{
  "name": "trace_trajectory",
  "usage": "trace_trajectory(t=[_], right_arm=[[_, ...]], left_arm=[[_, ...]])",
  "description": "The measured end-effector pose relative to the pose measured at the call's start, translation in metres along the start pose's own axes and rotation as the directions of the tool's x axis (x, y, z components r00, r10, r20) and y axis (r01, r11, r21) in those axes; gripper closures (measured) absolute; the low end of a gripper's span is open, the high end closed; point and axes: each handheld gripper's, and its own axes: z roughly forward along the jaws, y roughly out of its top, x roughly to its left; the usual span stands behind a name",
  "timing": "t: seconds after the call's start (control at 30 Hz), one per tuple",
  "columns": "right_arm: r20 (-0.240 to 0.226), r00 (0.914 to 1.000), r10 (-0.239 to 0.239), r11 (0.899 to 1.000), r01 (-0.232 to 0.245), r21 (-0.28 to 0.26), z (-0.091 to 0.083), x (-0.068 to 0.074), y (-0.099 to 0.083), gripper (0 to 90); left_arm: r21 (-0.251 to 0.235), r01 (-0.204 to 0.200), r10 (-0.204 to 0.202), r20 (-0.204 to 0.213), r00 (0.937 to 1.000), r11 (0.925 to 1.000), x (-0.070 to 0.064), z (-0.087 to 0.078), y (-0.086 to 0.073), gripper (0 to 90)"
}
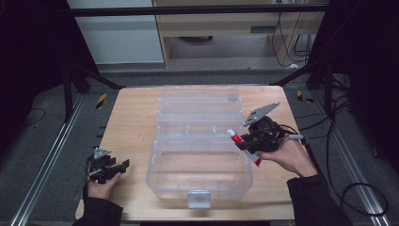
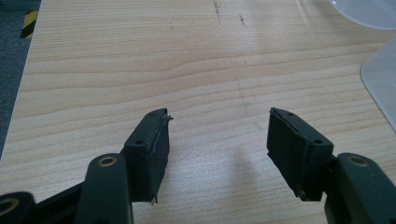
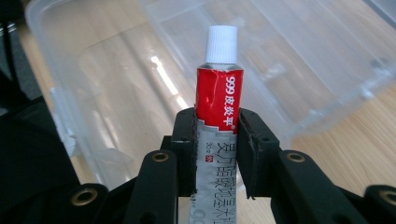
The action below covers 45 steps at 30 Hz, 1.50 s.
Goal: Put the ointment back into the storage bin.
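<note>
1. A red-and-silver tube (image 3: 216, 100) with a white cap is pinched by the right gripper (image 1: 248, 140) at the right edge of the open clear plastic box (image 1: 200, 176).
2. The left gripper (image 2: 217, 147) is held spread, with nothing between its jaws, over the wooden table (image 2: 140, 60) left of the box.

Dim, dark-edged high view, brightest on the wooden table (image 1: 136, 122). Gripper views are brighter and sharp near the jaws; overhead glare streaks the clear plastic box (image 3: 154, 65) beyond the tube (image 3: 217, 93), softly blurred.
</note>
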Motion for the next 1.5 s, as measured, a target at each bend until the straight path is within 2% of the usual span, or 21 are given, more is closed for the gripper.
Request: trace_trajectory(t=[0.1, 0.13, 0.2, 0.43, 0.5, 0.53, 0.6, 0.67, 0.73, 0.8, 0.87, 0.9, 0.93, 0.97, 1.0, 1.1, 1.17, 1.23, 1.5], right_arm=[[-0.045, 0.9984, -0.035, 0.999, 0.036, 0.015, 0.008, 0.004, 0.008, 69.7], [-0.068, 0.9957, -0.062, 0.998, 0.064, 0.021, 0.014, 0.007, 0.012, 69.7], [-0.09, 0.9926, -0.082, 0.995, 0.086, 0.042, 0.02, 0.01, 0.015, 69.7], [-0.136, 0.982, -0.131, 0.986, 0.143, 0.085, 0.04, 0.015, 0.018, 69.8], [-0.147, 0.9781, -0.147, 0.981, 0.163, 0.103, 0.046, 0.017, 0.018, 69.7], [-0.151, 0.9736, -0.172, 0.976, 0.189, 0.112, 0.052, 0.019, 0.017, 69.7], [-0.154, 0.9714, -0.181, 0.973, 0.199, 0.113, 0.055, 0.02, 0.017, 69.7], [-0.164, 0.9648, -0.206, 0.965, 0.228, 0.132, 0.064, 0.023, 0.016, 69.7], [-0.177, 0.9601, -0.217, 0.959, 0.243, 0.144, 0.069, 0.025, 0.015, 69.7], [-0.18, 0.9595, -0.217, 0.957, 0.245, 0.153, 0.072, 0.026, 0.014, 69.7], [-0.187, 0.9555, -0.228, 0.949, 0.261, 0.177, 0.08, 0.028, 0.011, 69.7], [-0.187, 0.9555, -0.228, 0.949, 0.261, 0.177, 0.08, 0.028, 0.011, 69.7], [-0.195, 0.9499, -0.244, 0.942, 0.28, 0.187, 0.085, 0.029, 0.008, 69.7], [-0.195, 0.9499, -0.244, 0.942, 0.28, 0.187, 0.085, 0.029, 0.008, 69.7], [-0.202, 0.9465, -0.252, 0.935, 0.291, 0.201, 0.09, 0.03, 0.005, 69.7], [-0.215, 0.9424, -0.256, 0.931, 0.301, 0.208, 0.095, 0.032, 0.002, 69.7], [-0.227, 0.9363, -0.268, 0.92, 0.318, 0.228, 0.103, 0.033, -0.002, 69.7], [-0.228, 0.9365, -0.266, 0.917, 0.319, 0.238, 0.105, 0.034, -0.003, 69.7], [-0.272, 0.9119, -0.307, 0.876, 0.382, 0.293, 0.125, 0.039, -0.01, 69.7]], left_arm=[[-0.001, -0.002, 0.002, -0.001, 1.0, 1.0, 0.0, 0.0, 0.0, 38.6], [0.0, -0.001, 0.001, 0.0, 1.0, 1.0, 0.0, 0.0, 0.0, 38.6], [-0.001, -0.002, 0.002, 0.0, 1.0, 1.0, 0.0, 0.0, 0.0, 38.7], [-0.001, 0.001, -0.001, 0.0, 1.0, 1.0, 0.0, 0.0, 0.0, 38.7], [-0.001, 0.001, -0.001, 0.0, 1.0, 1.0, 0.0, 0.0, 0.0, 38.7], [-0.001, 0.001, -0.001, 0.001, 1.0, 1.0, 0.0, 0.0, 0.0, 38.7], [0.0, 0.001, -0.001, 0.0, 1.0, 1.0, 0.0, 0.0, 0.0, 38.7], [-0.001, -0.001, 0.001, 0.0, 1.0, 1.0, 0.0, 0.0, 0.0, 38.7], [-0.001, -0.001, 0.001, 0.0, 1.0, 1.0, 0.0, 0.0, 0.0, 38.7], [-0.001, -0.001, 0.001, 0.0, 1.0, 1.0, 0.0, 0.0, 0.0, 38.7], [-0.002, -0.002, 0.002, -0.001, 1.0, 1.0, 0.0, 0.0, 0.0, 38.8], [-0.002, -0.002, 0.002, 0.0, 1.0, 1.0, 0.0, 0.0, 0.0, 38.8], [-0.003, -0.001, 0.001, 0.0, 1.0, 1.0, 0.0, 0.0, 0.0, 38.8], [-0.003, -0.001, 0.001, 0.0, 1.0, 1.0, 0.0, 0.0, 0.0, 38.8], [-0.003, -0.001, 0.001, 0.0, 1.0, 1.0, 0.0, 0.0, 0.0, 38.8], [-0.002, -0.002, 0.002, -0.001, 1.0, 1.0, 0.0, 0.0, 0.0, 38.8], [-0.002, -0.002, 0.002, -0.001, 1.0, 1.0, 0.0, 0.0, 0.0, 38.8], [-0.002, -0.002, 0.002, -0.001, 1.0, 1.0, 0.0, 0.0, 0.0, 38.8], [-0.002, -0.002, 0.002, -0.001, 1.0, 1.0, 0.0, 0.0, 0.0, 38.8]])
